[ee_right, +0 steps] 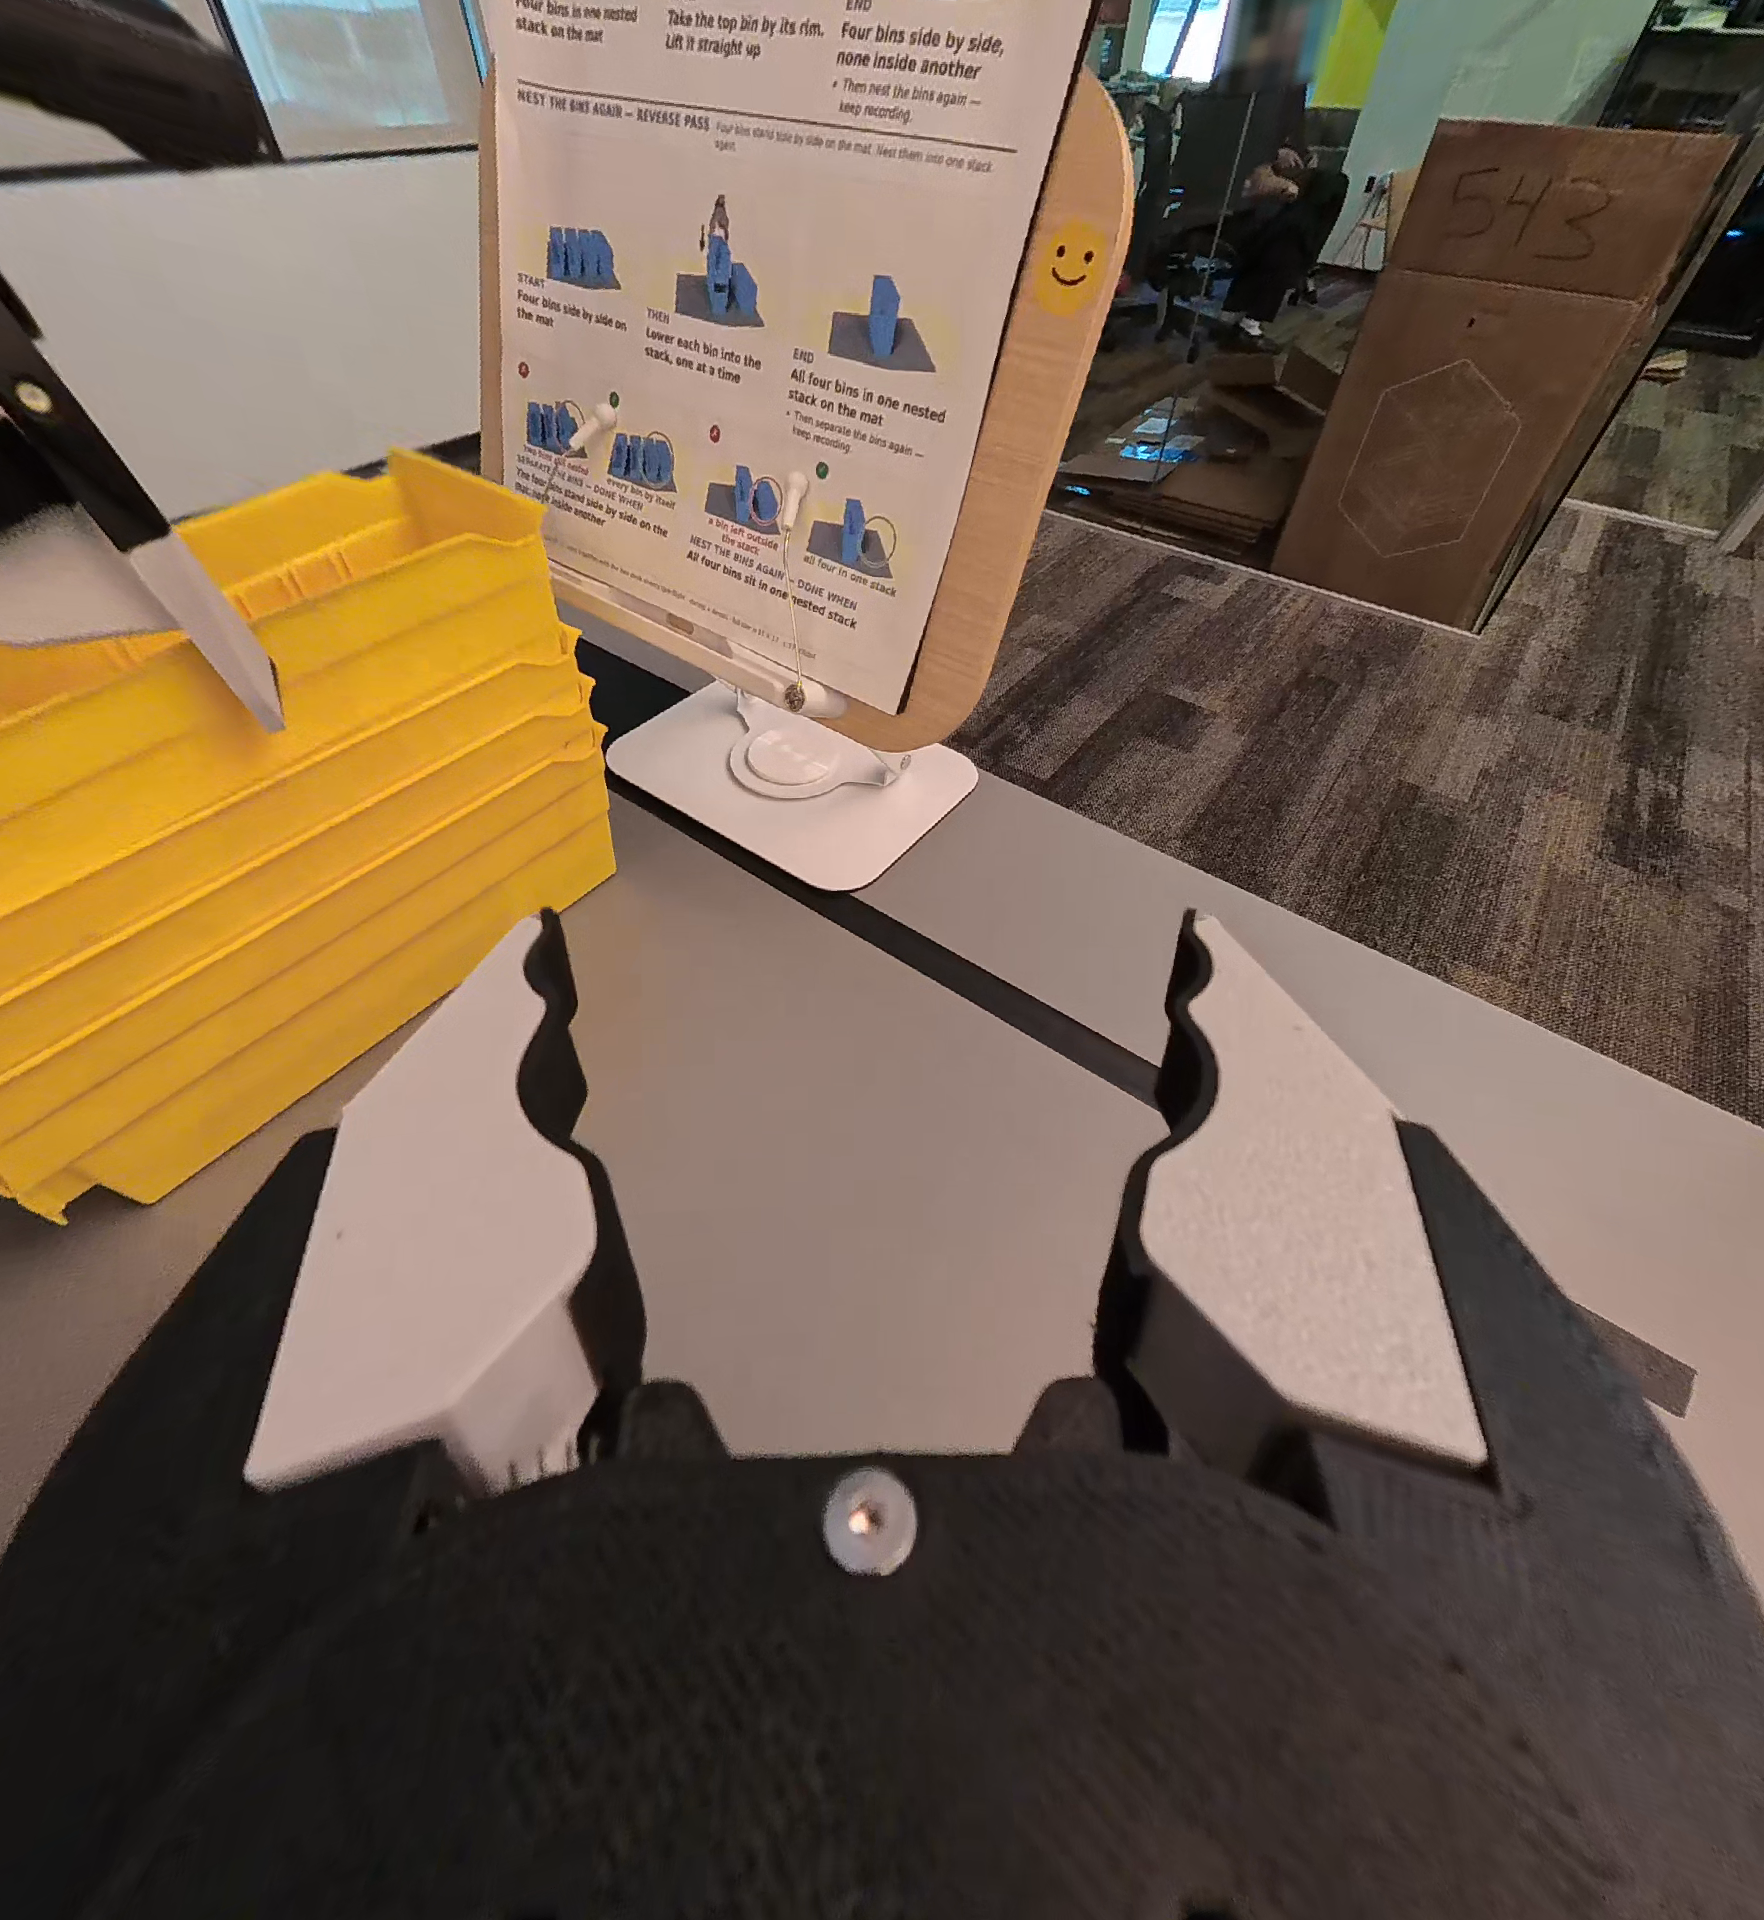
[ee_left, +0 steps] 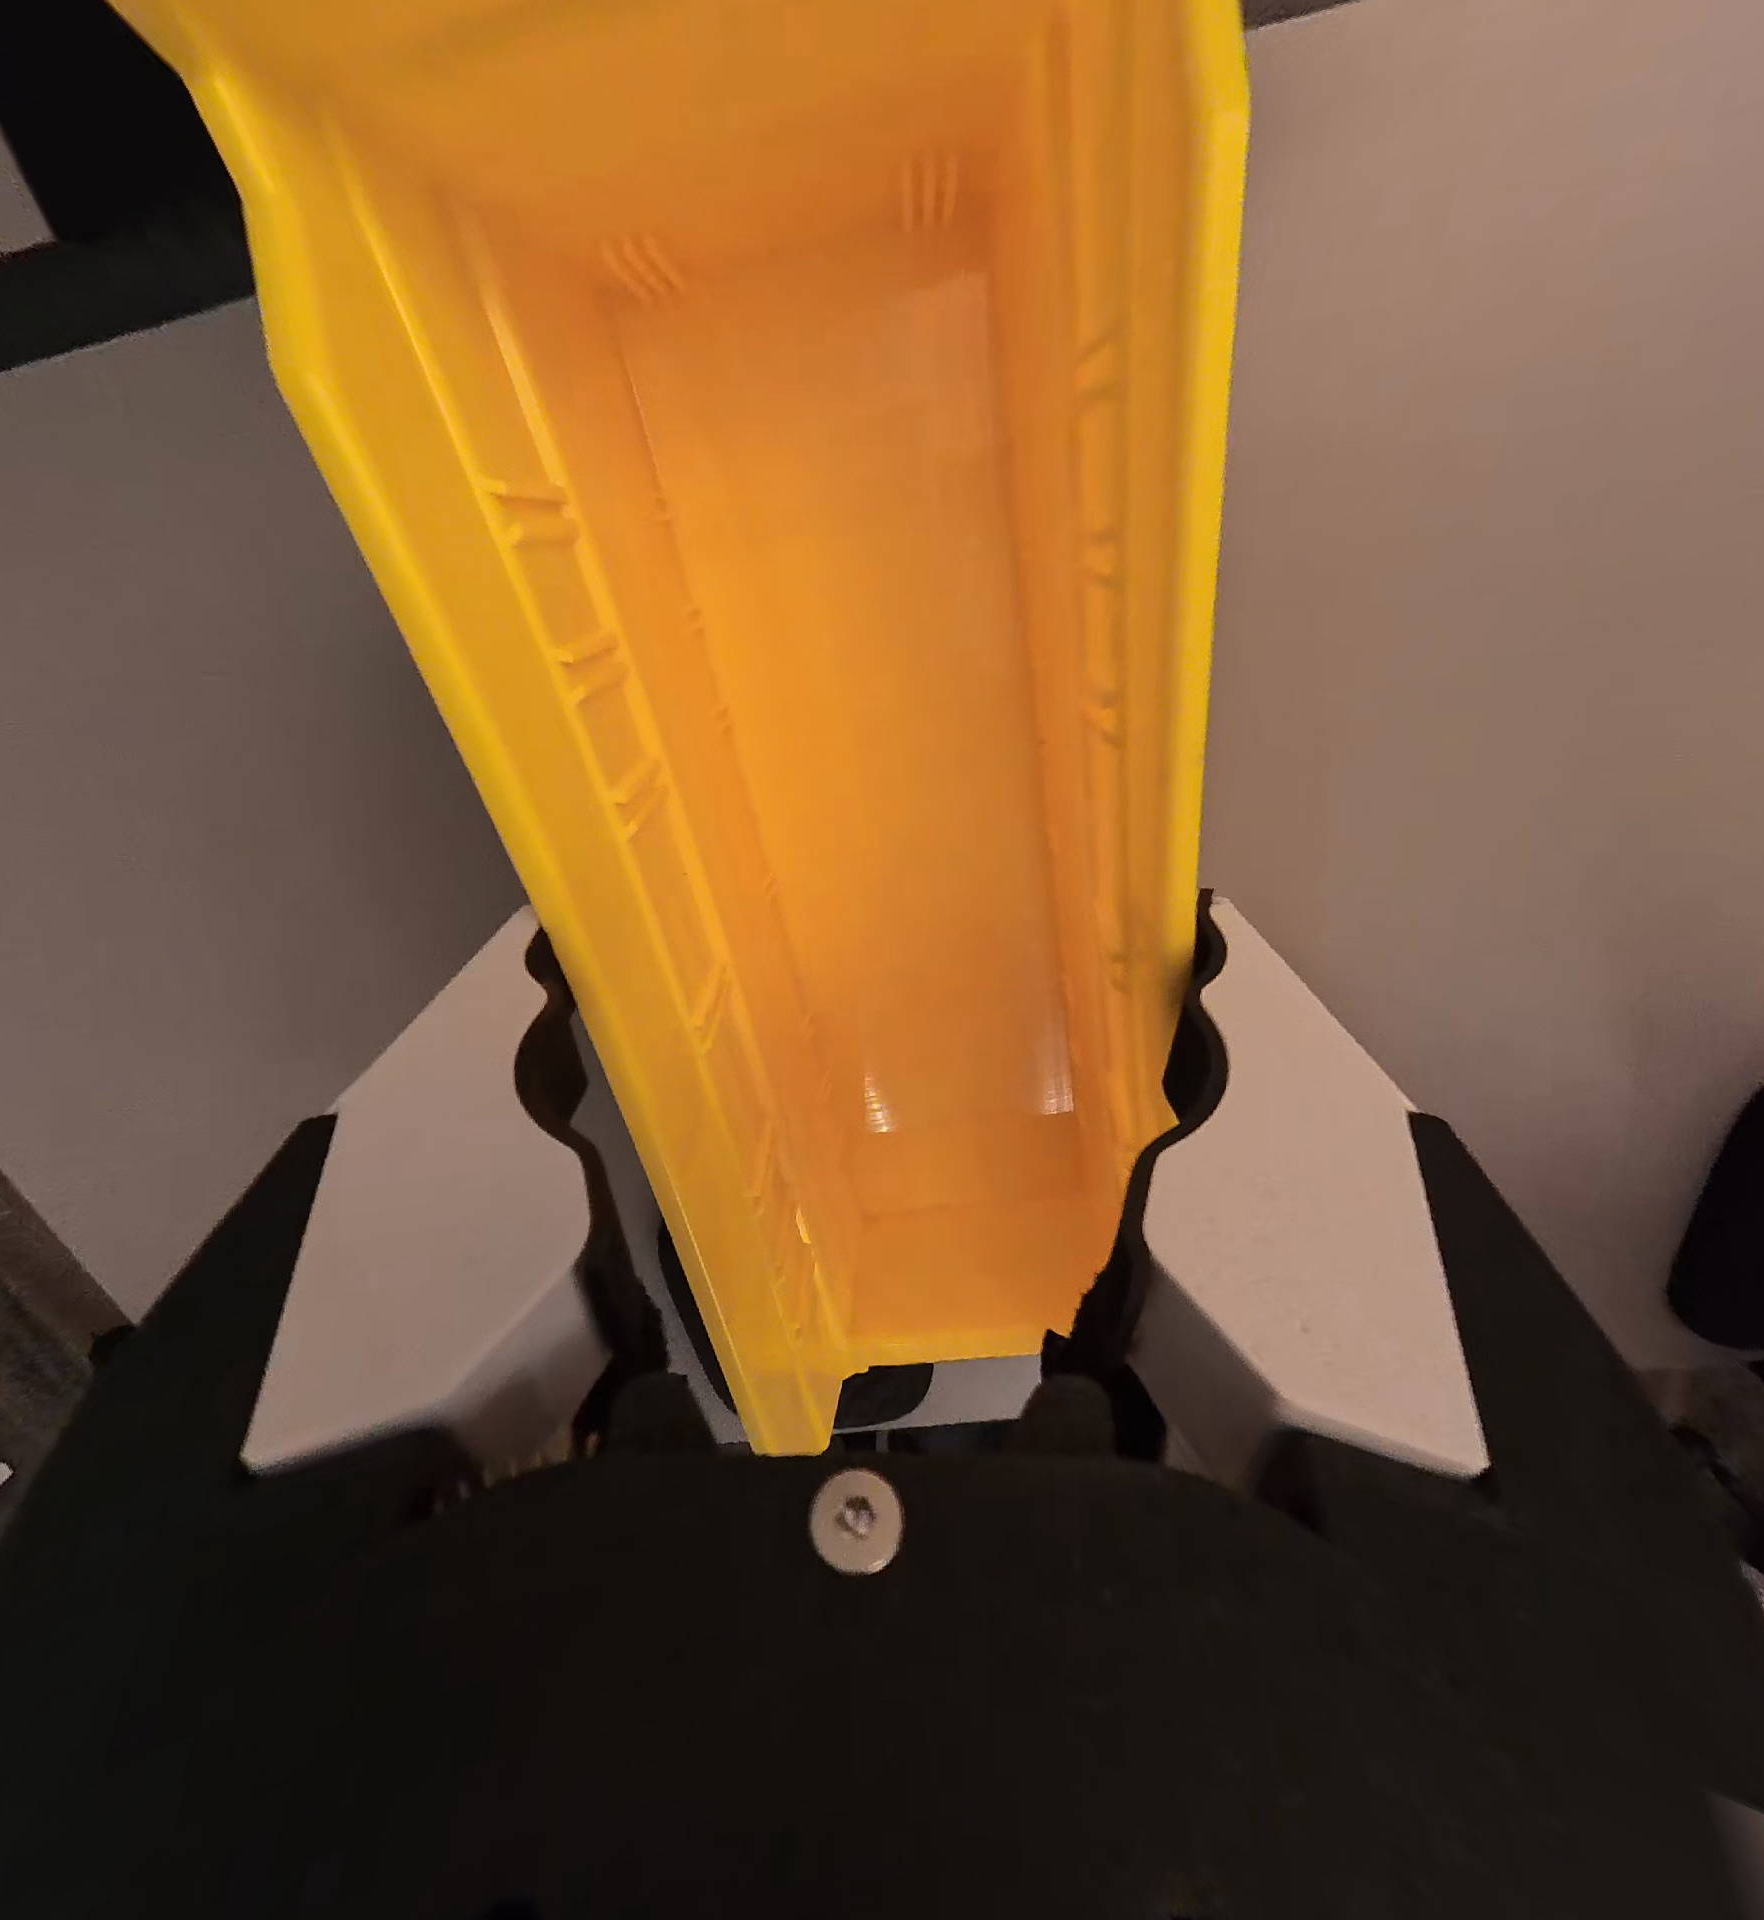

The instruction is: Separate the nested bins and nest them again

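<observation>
Fingers (ee_left: 1195, 997) of left gripper (ee_left: 873, 977) clamped top yellow bin (ee_left: 836, 644) across its walls for lifting off the stack (ee_right: 265, 862); right gripper (ee_right: 867, 987) wide, nothing between.

The yellow bins (ee_right: 234, 883) at the left of the frame look like smooth, slightly glossy ribbed plastic. The table (ee_right: 857, 1195) is matt grey; the board (ee_right: 1023, 540) at upper centre shows wood grain under a paper sheet (ee_right: 753, 312). The carpet (ee_right: 1480, 748) at right looks rough and woven.

Black hand-held gripper (ee_right: 867, 997), white fingers (ee_right: 1283, 1143)
</observation>
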`<state>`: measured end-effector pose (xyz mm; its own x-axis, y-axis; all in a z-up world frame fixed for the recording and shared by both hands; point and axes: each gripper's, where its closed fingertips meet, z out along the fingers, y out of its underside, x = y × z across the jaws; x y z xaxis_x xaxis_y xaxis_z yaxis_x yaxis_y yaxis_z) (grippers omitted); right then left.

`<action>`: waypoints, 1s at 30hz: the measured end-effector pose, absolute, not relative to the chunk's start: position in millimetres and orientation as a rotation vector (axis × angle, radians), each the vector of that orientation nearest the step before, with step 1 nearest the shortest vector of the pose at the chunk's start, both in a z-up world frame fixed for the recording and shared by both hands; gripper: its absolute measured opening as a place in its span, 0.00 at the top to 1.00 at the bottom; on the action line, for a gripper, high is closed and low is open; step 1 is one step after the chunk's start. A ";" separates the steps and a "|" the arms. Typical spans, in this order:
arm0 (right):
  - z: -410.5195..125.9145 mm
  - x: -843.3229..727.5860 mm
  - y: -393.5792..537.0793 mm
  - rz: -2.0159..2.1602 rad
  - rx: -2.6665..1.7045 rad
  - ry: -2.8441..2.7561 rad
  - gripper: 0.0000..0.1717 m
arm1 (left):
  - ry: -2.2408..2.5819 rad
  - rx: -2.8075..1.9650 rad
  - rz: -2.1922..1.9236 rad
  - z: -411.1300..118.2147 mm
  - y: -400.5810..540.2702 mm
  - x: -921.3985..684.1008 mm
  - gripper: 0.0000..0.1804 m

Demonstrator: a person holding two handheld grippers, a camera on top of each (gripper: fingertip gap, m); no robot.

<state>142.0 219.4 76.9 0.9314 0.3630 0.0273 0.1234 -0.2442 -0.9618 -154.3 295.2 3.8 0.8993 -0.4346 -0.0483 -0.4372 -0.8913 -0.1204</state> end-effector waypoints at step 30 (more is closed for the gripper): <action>72.6 134.8 221.8 0.190 -1.835 -0.388 0.34 | 0.615 -2.834 -0.112 72.0 303.4 -298.8 0.37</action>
